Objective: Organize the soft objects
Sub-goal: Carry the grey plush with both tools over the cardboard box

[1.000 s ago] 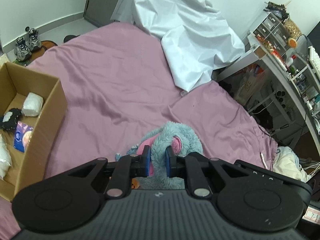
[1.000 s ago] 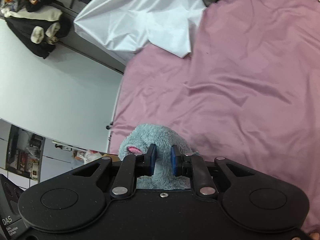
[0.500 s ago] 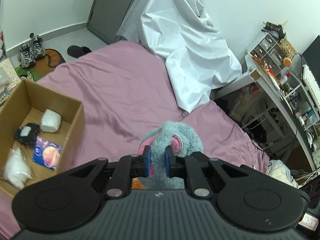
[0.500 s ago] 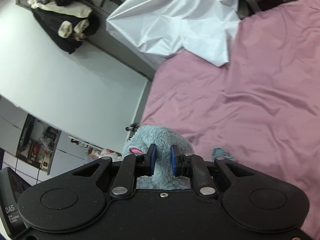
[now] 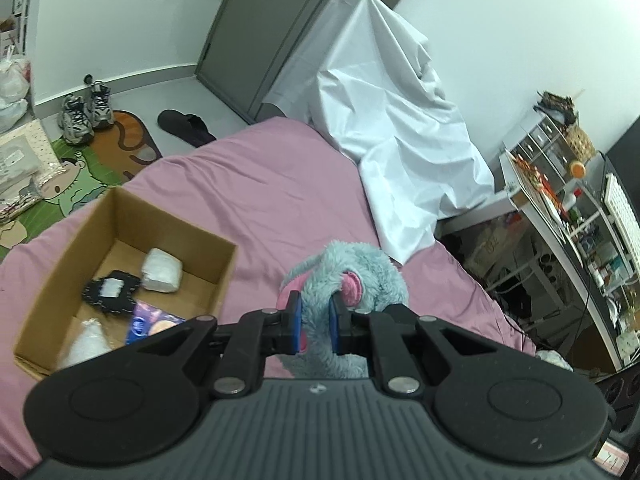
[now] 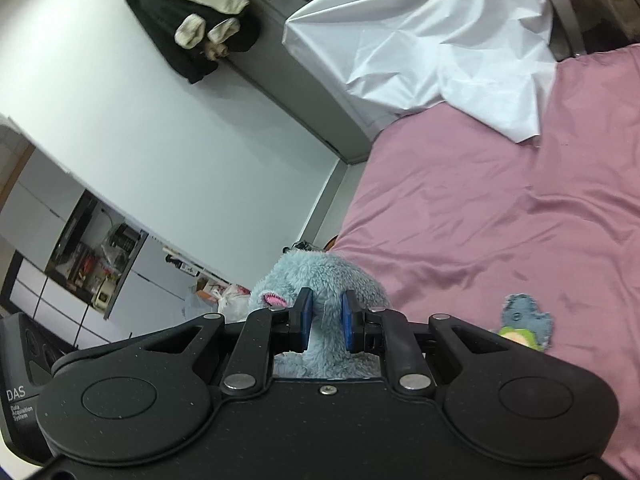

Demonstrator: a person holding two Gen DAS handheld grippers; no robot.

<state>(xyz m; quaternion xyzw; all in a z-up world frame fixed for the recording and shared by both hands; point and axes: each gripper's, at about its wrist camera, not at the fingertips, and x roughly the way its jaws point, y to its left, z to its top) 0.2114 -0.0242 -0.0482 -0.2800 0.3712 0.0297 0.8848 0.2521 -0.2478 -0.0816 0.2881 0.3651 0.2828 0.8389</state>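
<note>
Left wrist view: we see the left gripper (image 5: 314, 322) clamped on the blue plush toy (image 5: 360, 268), held above the pink bed (image 5: 260, 184), right of the cardboard box (image 5: 224, 276).

Right wrist view: the right gripper (image 6: 325, 322) pinches the same plush toy (image 6: 320, 276); housing label reads "DAS" (image 6: 16, 393).

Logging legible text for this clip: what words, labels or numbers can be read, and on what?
"DAS" above "Data Acquisition System": white print on the black device at the right wrist view's lower left edge.
Blue packet in the cardboard box: print too blurred to read.
Pink label, left wrist view's bottom right corner: digits unreadable.
</note>
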